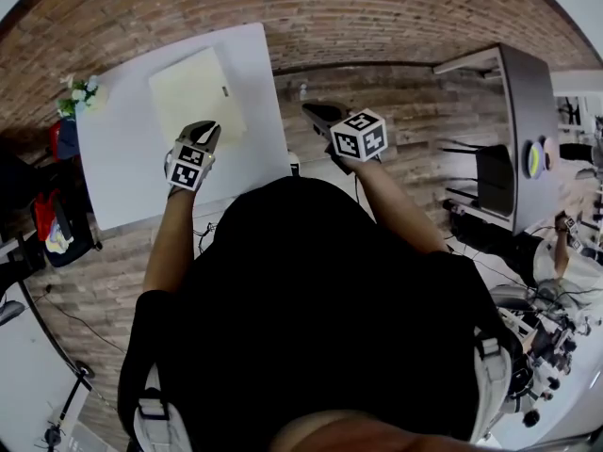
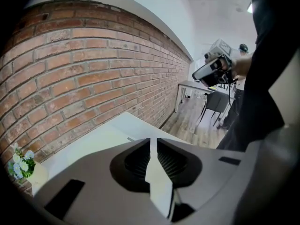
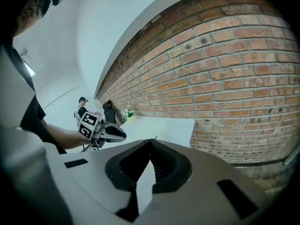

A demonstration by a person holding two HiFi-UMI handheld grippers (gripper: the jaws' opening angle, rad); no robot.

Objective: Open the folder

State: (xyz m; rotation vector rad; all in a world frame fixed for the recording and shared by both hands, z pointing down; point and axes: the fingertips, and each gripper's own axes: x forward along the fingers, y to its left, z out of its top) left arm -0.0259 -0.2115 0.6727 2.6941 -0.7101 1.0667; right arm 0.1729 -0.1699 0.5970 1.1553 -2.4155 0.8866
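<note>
Far left: a small bunch of flowers sits at the corner of the white table, against the brick wall.

Folder: cream-coloured, closed, lying flat on the far half of the table. It is turned at a slight angle to the table edges. A small dark tab shows on its right-hand edge.

Left gripper: over the table, pointing downward at the near edge of the folder. The head view does not show whether the tip touches the cover. In the left gripper view the jaws stand a narrow slit apart at the tips, with nothing between them. The pale folder surface lies just beyond them.

Right gripper: held off the table's right edge, above the wooden floor and well apart from the folder. In the right gripper view its jaws are closed tip to tip and hold nothing. They point toward the table's right side and the brick wall.

Far right: a grey desk stands near the wall.
</note>
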